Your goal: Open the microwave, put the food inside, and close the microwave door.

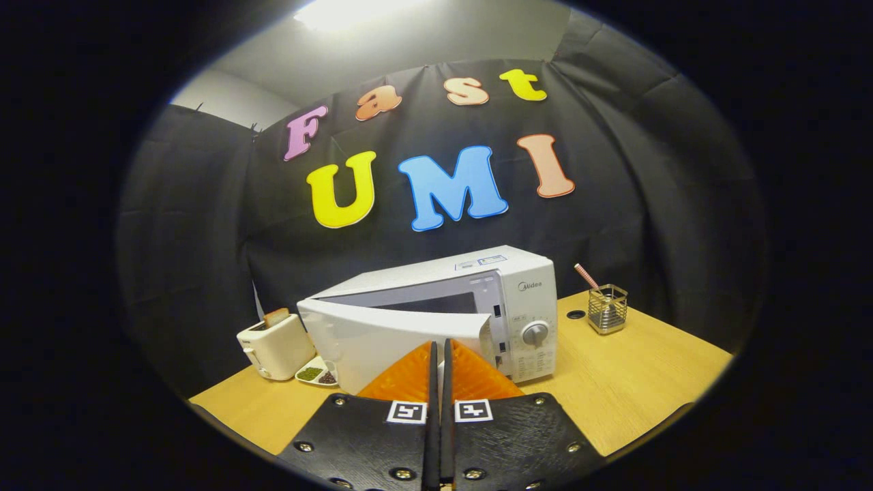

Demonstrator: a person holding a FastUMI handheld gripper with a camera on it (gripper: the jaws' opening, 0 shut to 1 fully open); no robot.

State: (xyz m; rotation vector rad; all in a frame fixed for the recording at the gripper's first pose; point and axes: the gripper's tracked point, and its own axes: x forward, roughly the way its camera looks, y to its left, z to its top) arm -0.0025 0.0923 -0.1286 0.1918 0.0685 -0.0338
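Microwave (477, 300), mid-counter (634, 382): door (382, 337) ajar, likely for loading food. Fingers (409, 375) pressed together, empty, tips at the door.

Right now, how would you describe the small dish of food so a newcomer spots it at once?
Start at the white microwave, its door ajar just beyond the shut gripper. Beside the door stands a cream toaster. The dish lies low on the table between them, a white divided plate with green and dark portions.
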